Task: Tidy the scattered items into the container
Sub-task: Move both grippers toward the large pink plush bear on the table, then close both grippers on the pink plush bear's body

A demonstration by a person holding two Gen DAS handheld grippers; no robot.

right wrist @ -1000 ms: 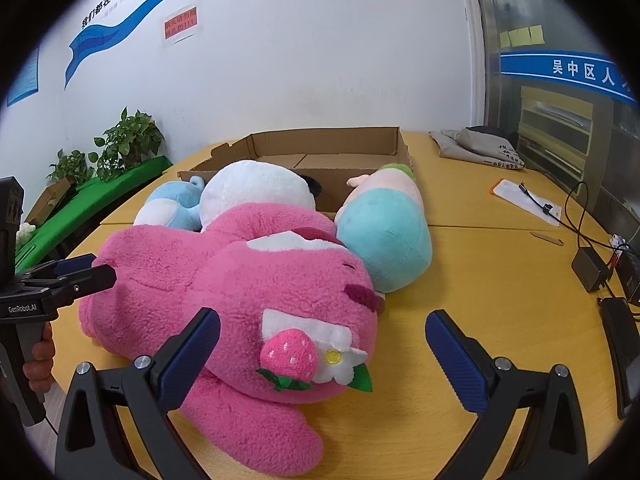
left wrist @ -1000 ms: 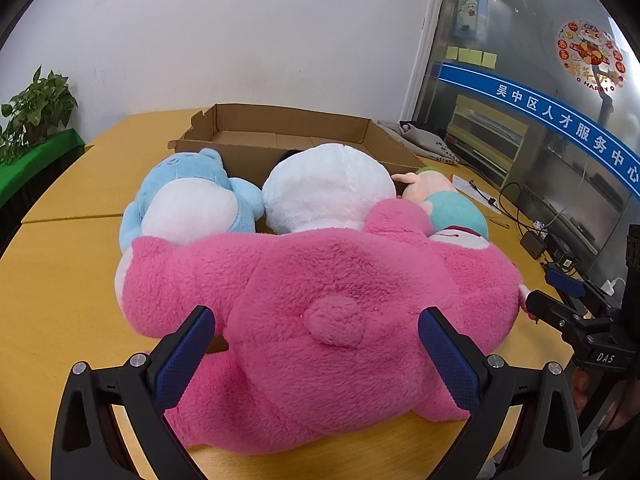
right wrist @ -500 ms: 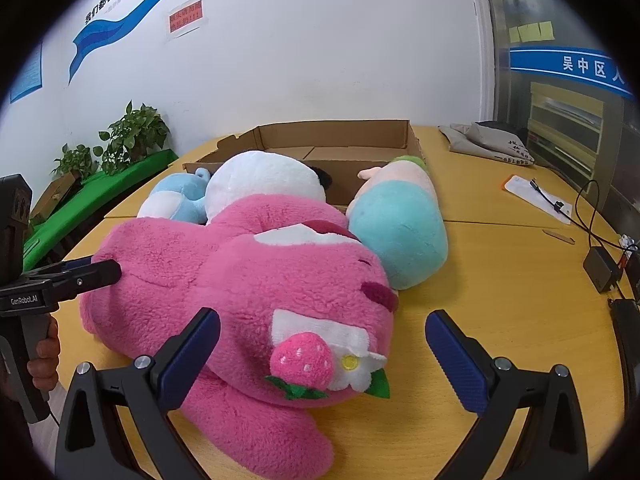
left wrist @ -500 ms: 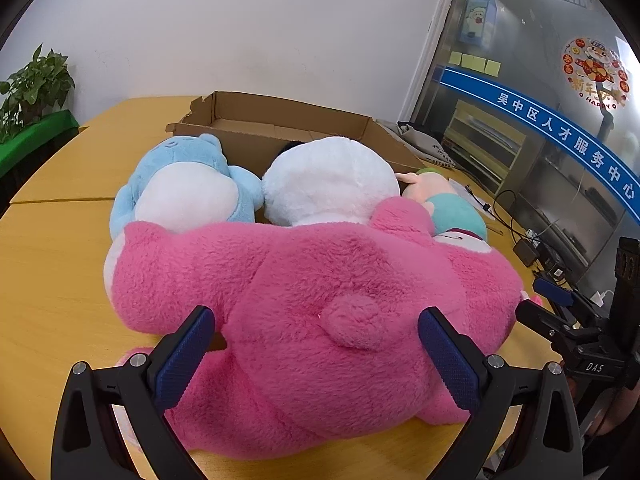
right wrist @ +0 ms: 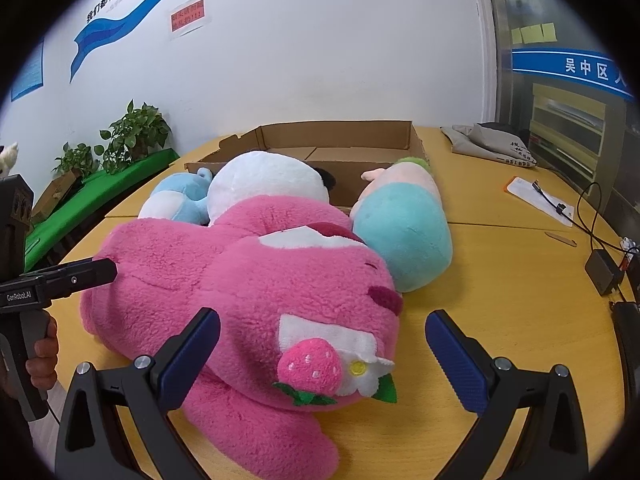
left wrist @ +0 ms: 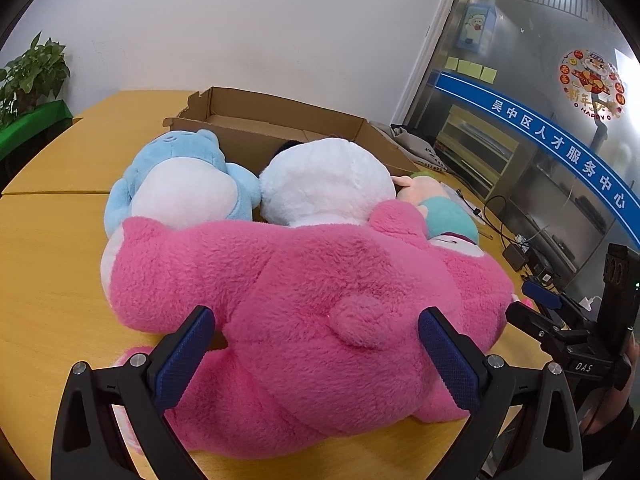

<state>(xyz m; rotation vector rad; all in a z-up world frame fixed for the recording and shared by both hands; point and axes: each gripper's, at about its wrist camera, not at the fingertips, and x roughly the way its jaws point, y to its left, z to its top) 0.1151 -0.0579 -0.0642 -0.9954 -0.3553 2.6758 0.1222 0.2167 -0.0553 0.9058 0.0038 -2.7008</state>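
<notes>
A big pink plush bear (left wrist: 312,300) (right wrist: 248,280) lies on the yellow table, a strawberry patch on its head. Behind it rest a blue plush (left wrist: 180,176) (right wrist: 180,196), a white plush (left wrist: 328,180) (right wrist: 268,184) and a teal-and-peach plush (left wrist: 448,212) (right wrist: 404,228). An open cardboard box (left wrist: 280,120) (right wrist: 340,140) stands behind them. My left gripper (left wrist: 316,360) is open, its fingers on either side of the bear's back. My right gripper (right wrist: 322,360) is open around the bear's head. Each gripper shows in the other's view: the right gripper (left wrist: 540,308), the left gripper (right wrist: 72,276).
Potted plants (right wrist: 132,136) on a green ledge line the left. A grey bag (right wrist: 492,144), papers (right wrist: 536,196), cables and a black adapter (right wrist: 600,272) lie on the table's right side. A hand (right wrist: 44,356) holds the left gripper's handle.
Both grippers have moved in closer to the pink bear, which looms larger and lower in both views. Their fingers stay just as wide apart.
</notes>
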